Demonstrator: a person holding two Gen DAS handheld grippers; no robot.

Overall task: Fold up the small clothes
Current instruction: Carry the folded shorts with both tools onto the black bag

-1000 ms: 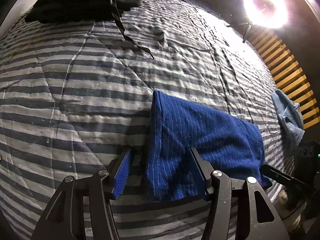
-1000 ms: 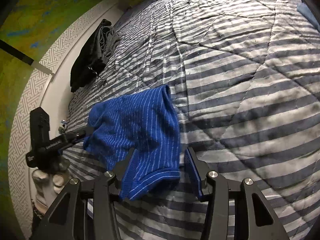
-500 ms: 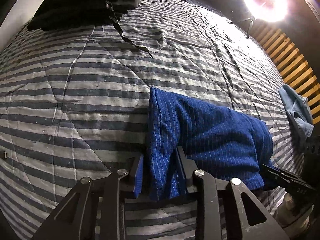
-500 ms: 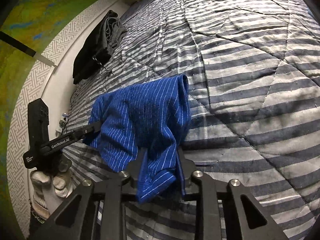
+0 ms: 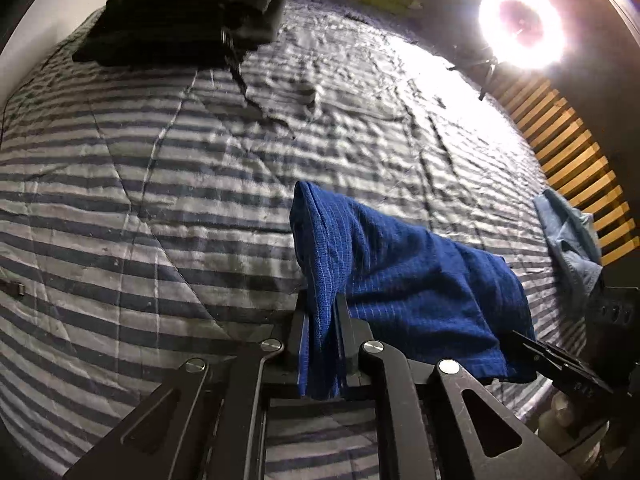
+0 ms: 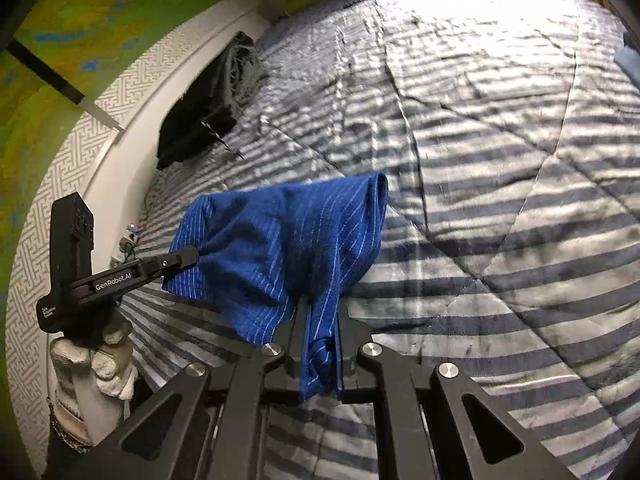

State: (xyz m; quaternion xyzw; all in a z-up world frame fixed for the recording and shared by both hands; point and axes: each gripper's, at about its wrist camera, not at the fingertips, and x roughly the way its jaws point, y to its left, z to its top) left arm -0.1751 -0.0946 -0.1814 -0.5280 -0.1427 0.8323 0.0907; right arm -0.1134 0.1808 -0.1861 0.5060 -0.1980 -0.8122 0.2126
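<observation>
A small blue pinstriped garment (image 5: 420, 280) hangs just above the striped quilt (image 5: 160, 208), stretched between my two grippers. The left gripper (image 5: 322, 308) pinches a bunched end of it, jaws still closing with the cloth pressed between the pads. In the right wrist view the right gripper (image 6: 320, 312) pinches the other end of the garment (image 6: 288, 232) the same way, jaws closing on the fabric. From there the left gripper (image 6: 192, 256) shows at the cloth's far-left corner, held by a gloved hand (image 6: 92, 364). The right gripper (image 5: 520, 340) shows at the lower right of the left wrist view.
A pile of black clothes (image 5: 180, 20) lies at the quilt's far edge by the wall. A light blue garment (image 5: 572, 240) lies at the right edge near wooden slats (image 5: 572, 152). A bright ring light (image 5: 520, 28) stands beyond the bed.
Both grippers went from open around the cloth's edges to closed on them. The blue garment has risen off the quilt and bunched up between the grippers.
</observation>
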